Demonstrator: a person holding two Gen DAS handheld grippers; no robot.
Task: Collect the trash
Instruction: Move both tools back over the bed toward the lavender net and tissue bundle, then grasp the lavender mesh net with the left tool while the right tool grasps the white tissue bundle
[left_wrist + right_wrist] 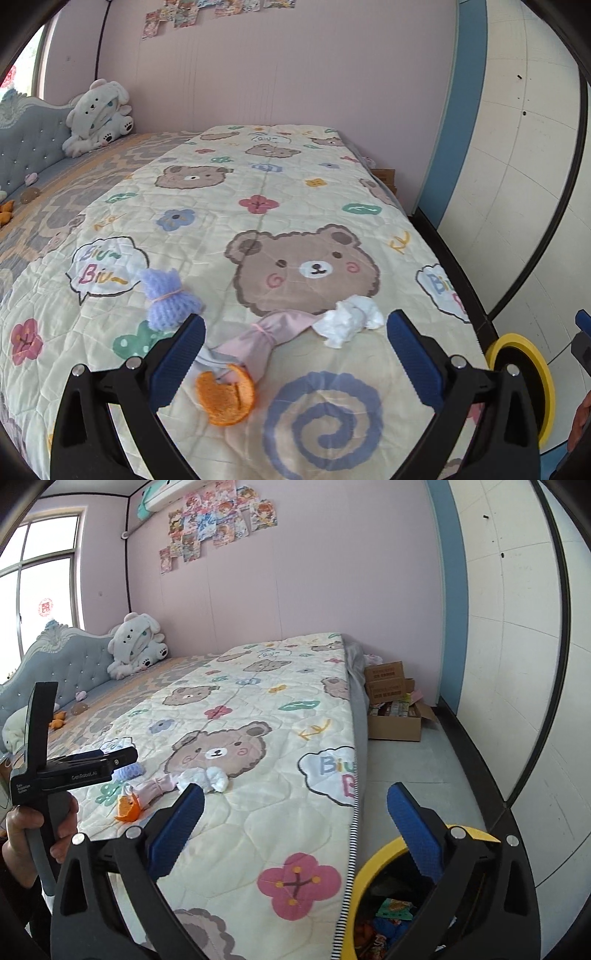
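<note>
While both hand-held grippers stand wide open with nothing between their blue pads, the trash waits low in the left wrist frame on the cream quilted bedspread with brown bears (332,206). The left hand-held gripper (295,350) points down at a crumpled white tissue wad (349,320) lying at centre right, touching one end of a pink fabric roll tied with a band (258,338). An orange peel piece (226,396) sits at lower centre, just inside the left pad, and a lilac knitted pouch (170,301) lies further left.

The right hand-held gripper (295,830) hangs over the bed's edge, and under its right finger, at the lower right of its frame, stands the yellow-rimmed black bin (373,871) on the floor, already holding colourful wrappers.

The step in hand looks like picking the next piece. To do it well, I would take the tissue first: centre the jaws over its bulk, approach steeply, and close only on paper, so neither the quilt nor the pink roll is pinched. The peel is flat and likely needs one pad slid beneath an edge. Whether the roll and pouch count as trash I cannot tell.
</note>
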